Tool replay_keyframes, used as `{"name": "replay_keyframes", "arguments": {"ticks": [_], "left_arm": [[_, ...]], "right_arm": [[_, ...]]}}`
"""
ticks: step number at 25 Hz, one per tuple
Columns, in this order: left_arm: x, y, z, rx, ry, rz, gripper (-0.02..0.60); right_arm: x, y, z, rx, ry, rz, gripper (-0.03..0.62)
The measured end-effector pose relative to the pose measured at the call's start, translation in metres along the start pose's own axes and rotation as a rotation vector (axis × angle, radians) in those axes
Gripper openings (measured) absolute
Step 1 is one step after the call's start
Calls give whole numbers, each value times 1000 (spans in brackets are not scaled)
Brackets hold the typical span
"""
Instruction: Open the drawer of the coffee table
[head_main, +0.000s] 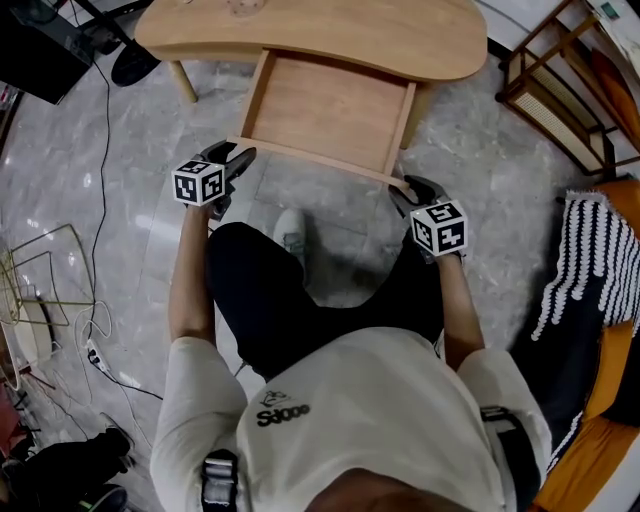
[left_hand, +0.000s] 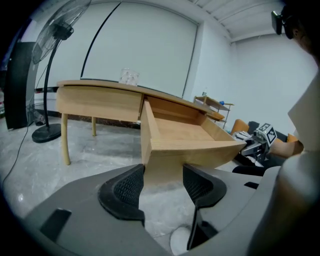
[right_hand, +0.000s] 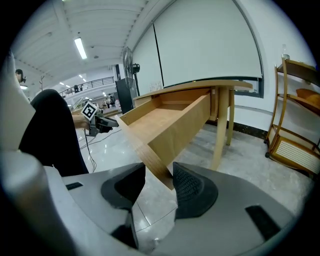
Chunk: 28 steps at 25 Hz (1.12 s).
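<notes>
Pale wood made up the whole of the task's thing. The kidney-shaped light wooden coffee table (head_main: 350, 35) stood at the far side of the grey marbled floor (head_main: 130, 230). Its shallow rectangular wooden drawer (head_main: 325, 105) already stood pulled well out toward the person, its long axis running near to far and its front panel (head_main: 305, 152) crossing left to right at the near end. The drawer held nothing; only its bare wooden bottom showed. The left gripper (head_main: 241, 160) sat at the left end of that panel and the right gripper (head_main: 405, 188) at the right end, so each hand was about equally close to its own corner and the drawer lay straight ahead of both, on their far side. In the left gripper view the jaws stood wide apart, the panel's left corner just beyond their tips and no pad pressing on it. In the right gripper view the jaws were likewise apart, with the panel's right corner reaching in between them. That corner lay close against the ribbed pad (right_hand: 187, 187) while the other jaw stood clear, which I judged to be no grip. A small clear glass object (left_hand: 129, 76) stood on the table top, apart from the drawer. The opening looked essentially done, and any further pull would have to run toward the near side, along the drawer's length.
</notes>
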<state>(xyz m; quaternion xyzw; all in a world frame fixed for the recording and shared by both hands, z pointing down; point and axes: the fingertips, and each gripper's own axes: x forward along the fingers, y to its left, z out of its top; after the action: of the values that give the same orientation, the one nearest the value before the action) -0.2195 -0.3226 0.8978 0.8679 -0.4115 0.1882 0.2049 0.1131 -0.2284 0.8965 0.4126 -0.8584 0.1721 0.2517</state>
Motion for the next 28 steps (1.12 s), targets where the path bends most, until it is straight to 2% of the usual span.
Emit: {"name": "replay_keyframes", "arguments": {"ticks": [2,7,9,11,13,16,20,24,28], "left_arm": [[-2,2,-3,-48,-2,9,255],[-20,14,-11,-10,9,67,231],[-31,21,-11,-50,-13,86,216],[-45,29,-2,-122,-68,103,196],[-58,39,15,-141,-120,134,161],[-74,48,44,-63,-148,212,94],[-86,46,90,36,-207,264,45],[-88,26,135,65,-301,239,28],[-79,0,176,156,-335,209,18]], "right_arm": [[-2,0,0,4,2,35,166],[-28,-5,4,28,-8,207,166],[-45,-22,3,29,-16,218,159],[-61,-48,8,38,-44,179,141],[-76,-78,23,47,-97,101,94],[-89,-117,58,35,-188,-48,30],[-93,-138,112,-48,-261,-191,11],[-89,-134,164,-193,-284,-259,6],[-83,-110,211,-277,-352,-271,6]]}}
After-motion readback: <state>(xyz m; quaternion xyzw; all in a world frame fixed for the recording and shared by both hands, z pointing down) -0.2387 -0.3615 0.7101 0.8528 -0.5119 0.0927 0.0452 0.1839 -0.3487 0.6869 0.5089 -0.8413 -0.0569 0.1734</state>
